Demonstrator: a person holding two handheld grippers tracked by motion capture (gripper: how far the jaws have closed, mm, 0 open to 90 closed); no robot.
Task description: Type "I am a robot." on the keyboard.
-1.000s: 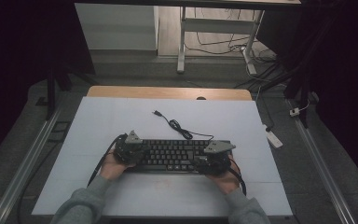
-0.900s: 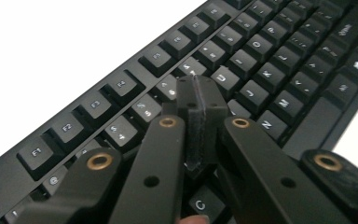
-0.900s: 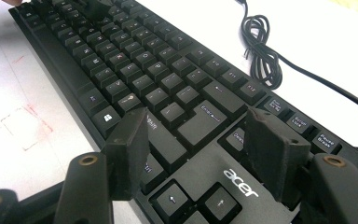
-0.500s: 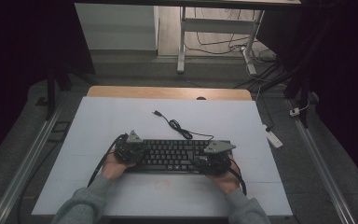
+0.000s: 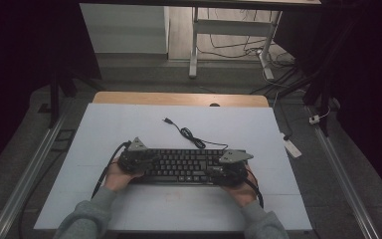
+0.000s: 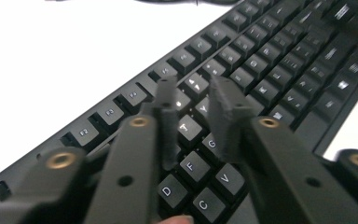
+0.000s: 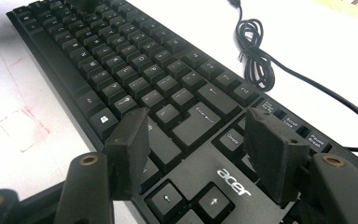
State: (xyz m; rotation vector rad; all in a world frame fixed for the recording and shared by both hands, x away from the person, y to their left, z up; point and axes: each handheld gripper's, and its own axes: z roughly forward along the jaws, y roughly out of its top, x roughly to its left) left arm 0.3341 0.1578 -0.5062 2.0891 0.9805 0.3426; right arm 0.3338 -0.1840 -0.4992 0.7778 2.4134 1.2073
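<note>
The black keyboard [image 5: 181,166] lay low-centre on the tabletop [image 5: 129,124]. The left gripper [image 6: 196,100] had just been parting its jaws, empty, above the keys, seemingly to press them; the right gripper [image 7: 200,140] hovered, jaws apart.

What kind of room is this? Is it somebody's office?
Probably a lab or workshop set up for recording, not a normal office. A black keyboard lies alone on a plain white table, metal rails run along the floor beside it, and loose cables lie behind.
</note>
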